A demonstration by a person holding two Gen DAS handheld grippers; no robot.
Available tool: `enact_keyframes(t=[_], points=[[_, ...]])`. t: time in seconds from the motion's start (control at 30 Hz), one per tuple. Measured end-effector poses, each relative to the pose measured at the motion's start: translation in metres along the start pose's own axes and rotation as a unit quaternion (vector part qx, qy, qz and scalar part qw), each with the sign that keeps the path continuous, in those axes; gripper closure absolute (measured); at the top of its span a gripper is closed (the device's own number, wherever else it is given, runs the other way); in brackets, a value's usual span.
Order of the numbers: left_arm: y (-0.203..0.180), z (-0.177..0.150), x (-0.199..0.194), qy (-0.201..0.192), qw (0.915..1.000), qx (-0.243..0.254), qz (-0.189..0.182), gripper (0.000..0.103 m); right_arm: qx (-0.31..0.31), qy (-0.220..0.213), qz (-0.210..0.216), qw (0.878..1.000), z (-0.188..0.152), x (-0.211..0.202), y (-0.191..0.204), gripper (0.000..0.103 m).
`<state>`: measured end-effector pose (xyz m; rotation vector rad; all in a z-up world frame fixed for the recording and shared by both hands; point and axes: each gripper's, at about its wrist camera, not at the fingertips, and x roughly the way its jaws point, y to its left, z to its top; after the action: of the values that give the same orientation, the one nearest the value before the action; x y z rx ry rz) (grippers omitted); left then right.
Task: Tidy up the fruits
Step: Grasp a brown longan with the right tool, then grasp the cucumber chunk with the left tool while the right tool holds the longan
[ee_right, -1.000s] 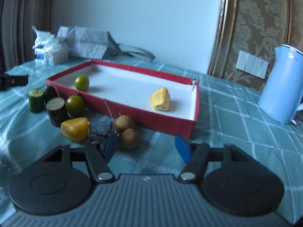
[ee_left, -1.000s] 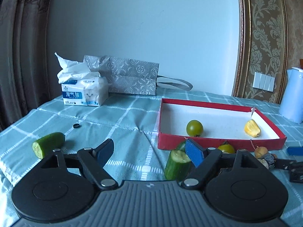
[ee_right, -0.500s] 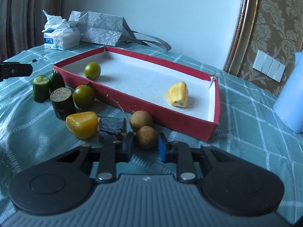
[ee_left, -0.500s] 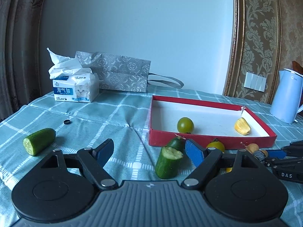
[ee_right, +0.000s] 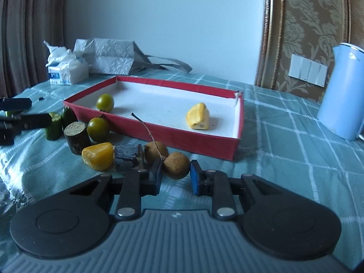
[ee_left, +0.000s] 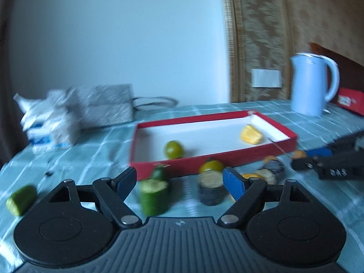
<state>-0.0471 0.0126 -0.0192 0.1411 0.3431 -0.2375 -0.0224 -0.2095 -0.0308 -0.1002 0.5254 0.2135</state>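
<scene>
While clamped in right claw (ee_right: 175,174) at near edge of counter (ee_right: 284,154), just in front of red tray (ee_right: 188,140), longan (ee_right: 176,165) likely light, thin brittle shell, rolls easily; best pinched across widest part, clear of twig (ee_right: 149,134). Left claw (ee_left: 179,183) open, empty

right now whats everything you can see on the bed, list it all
red box: 1, red outside, white inside, centre
green tomatoes: 2, one in the box, one before its near wall
yellow fruit pieces: 2, one in the box, one outside
longans: 2, brown, on one stem, by the box front
cucumber pieces: 3, green, left of the pile
dark cane pieces: 2, in the pile
tissue pack: 1, white, back left
gift bag: 1, silver, behind
kettle: 1, pale blue, right
left hand-held gripper: open, empty
right hand-held gripper: shut on one longan
</scene>
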Motion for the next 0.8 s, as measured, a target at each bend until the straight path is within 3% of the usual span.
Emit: enact_keyframes(t=[0.07, 0.13, 0.33, 0.53, 0.63, 0.7, 0.8], points=[[-0.007, 0.0, 0.004, 0.003, 0.9997, 0.014, 0.019, 0.02, 0.007, -0.004, 0.0, 1.0, -0.001, -0.002, -0.004, 0.079], [-0.002, -0.001, 0.008, 0.018, 0.9997, 0.004, 0.016, 0.02, 0.011, -0.008, 0.002, 1.0, -0.001, -0.003, -0.006, 0.079], [0.021, -0.005, 0.028, 0.054, 0.9967, -0.02, 0.057, 0.02, 0.017, -0.022, 0.011, 1.0, 0.0, -0.009, -0.008, 0.079], [0.032, -0.005, 0.047, 0.09, 0.9944, -0.024, 0.049, 0.021, 0.028, -0.033, 0.016, 0.999, 0.002, -0.014, -0.011, 0.079], [0.034, -0.005, 0.051, 0.1, 0.9934, -0.029, 0.048, 0.035, 0.031, -0.036, 0.016, 0.999, 0.002, -0.016, -0.011, 0.079], [0.036, -0.006, 0.055, 0.107, 0.9925, -0.034, 0.047, 0.052, 0.033, -0.036, 0.017, 0.999, 0.002, -0.015, -0.012, 0.078], [0.037, -0.006, 0.057, 0.112, 0.9921, -0.039, 0.042, 0.06, 0.036, -0.038, 0.016, 0.998, 0.002, -0.016, -0.013, 0.078]])
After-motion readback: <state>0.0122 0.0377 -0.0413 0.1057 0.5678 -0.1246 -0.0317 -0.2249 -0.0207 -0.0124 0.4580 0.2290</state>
